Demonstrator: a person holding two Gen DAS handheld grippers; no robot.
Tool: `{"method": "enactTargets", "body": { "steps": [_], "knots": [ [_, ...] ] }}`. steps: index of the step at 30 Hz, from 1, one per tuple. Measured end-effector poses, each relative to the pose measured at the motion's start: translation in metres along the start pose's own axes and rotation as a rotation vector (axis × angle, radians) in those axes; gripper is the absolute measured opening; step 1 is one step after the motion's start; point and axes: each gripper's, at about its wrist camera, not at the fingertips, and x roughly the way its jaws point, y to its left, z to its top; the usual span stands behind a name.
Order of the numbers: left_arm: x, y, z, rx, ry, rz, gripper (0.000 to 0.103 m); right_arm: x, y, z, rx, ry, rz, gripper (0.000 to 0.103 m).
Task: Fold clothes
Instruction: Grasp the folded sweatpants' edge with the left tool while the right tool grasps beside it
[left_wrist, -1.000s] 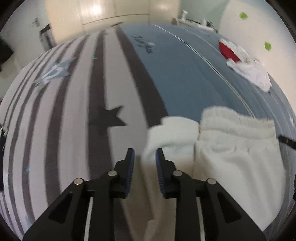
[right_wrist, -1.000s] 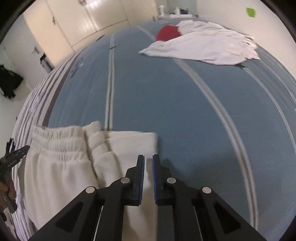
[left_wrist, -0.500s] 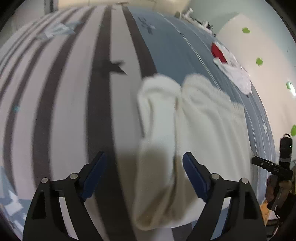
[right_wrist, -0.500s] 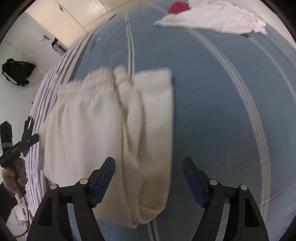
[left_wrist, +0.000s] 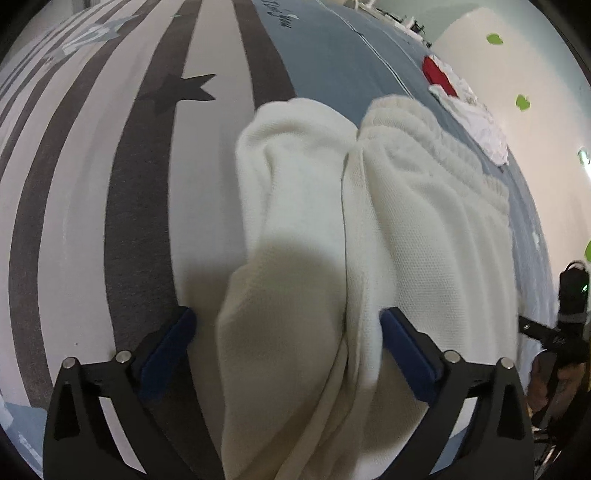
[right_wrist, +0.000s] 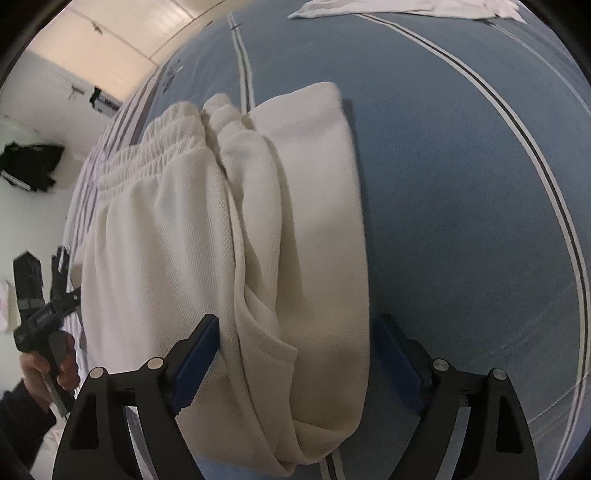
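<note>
Both grippers have let go since a second ago: then their fingers were nearly pinched together at the cloth's edge, and now we have them spread wide and drawn back along the cream shorts (left_wrist: 406, 229). Our left gripper (left_wrist: 286, 347) straddles one folded leg, its blue pads to either side of the cloth with nothing clamped between them. Our right gripper (right_wrist: 295, 354) does the same at the opposite side, fingers apart around the other folded leg.

We see the shorts lying flat on the bed cover (right_wrist: 461, 184), waistband (right_wrist: 155, 147) away from us, astride the line where the grey-and-white stripes meet the plain blue. Each side is turned in over the middle, so the garment makes a narrow bundle with a seam-like gap running down its centre (the right-hand flap is tidier than the bunched folds next to it).

We judge the open fingers suit a release after laying the flaps down: held wide and low, they clear the cloth without dragging it. Whether another fold across the length is meant to follow, we cannot tell from this.

Further up the bed a loose heap of white and red clothes (left_wrist: 465, 110) lies well apart from the shorts, presumably kept out of the way.
</note>
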Motion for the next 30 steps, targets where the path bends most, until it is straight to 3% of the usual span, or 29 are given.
{"method": "enactTargets", "body": {
  "steps": [6, 11, 14, 16, 18, 19, 20, 22, 26, 30],
  "knots": [
    [-0.003, -0.011, 0.000, 0.018, -0.003, -0.081, 0.097, 0.005, 0.018, -0.002, -0.012, 0.007, 0.069, 0.082],
    [-0.006, -0.027, -0.001, 0.051, -0.015, -0.116, 0.080, 0.013, 0.026, 0.011, -0.011, -0.026, 0.141, 0.079],
    [0.004, -0.021, 0.010, -0.036, -0.030, -0.153, 0.079, 0.017, 0.012, 0.018, 0.089, -0.032, 0.226, 0.081],
    [0.007, -0.025, 0.009, -0.037, -0.040, -0.133, 0.079, 0.017, 0.022, 0.014, 0.041, -0.015, 0.203, 0.081],
    [0.006, -0.035, 0.007, 0.004, -0.054, -0.102, 0.073, 0.019, 0.037, 0.011, -0.025, 0.010, 0.198, 0.074],
    [0.006, -0.039, 0.006, 0.029, -0.061, -0.094, 0.051, 0.020, 0.043, 0.010, -0.045, 0.018, 0.191, 0.062],
    [0.006, -0.043, 0.006, 0.052, -0.060, -0.086, 0.037, 0.020, 0.047, 0.009, -0.054, 0.018, 0.168, 0.049],
    [0.004, -0.049, 0.005, 0.096, -0.065, -0.057, 0.024, 0.018, 0.053, 0.007, -0.077, -0.003, 0.140, 0.029],
    [-0.004, -0.051, 0.004, 0.105, -0.091, -0.029, 0.017, 0.005, 0.072, 0.001, -0.134, -0.057, 0.093, 0.020],
    [-0.035, -0.048, -0.010, 0.113, -0.159, -0.005, 0.015, -0.015, 0.102, -0.007, -0.190, -0.112, 0.071, 0.018]
  ]
}}
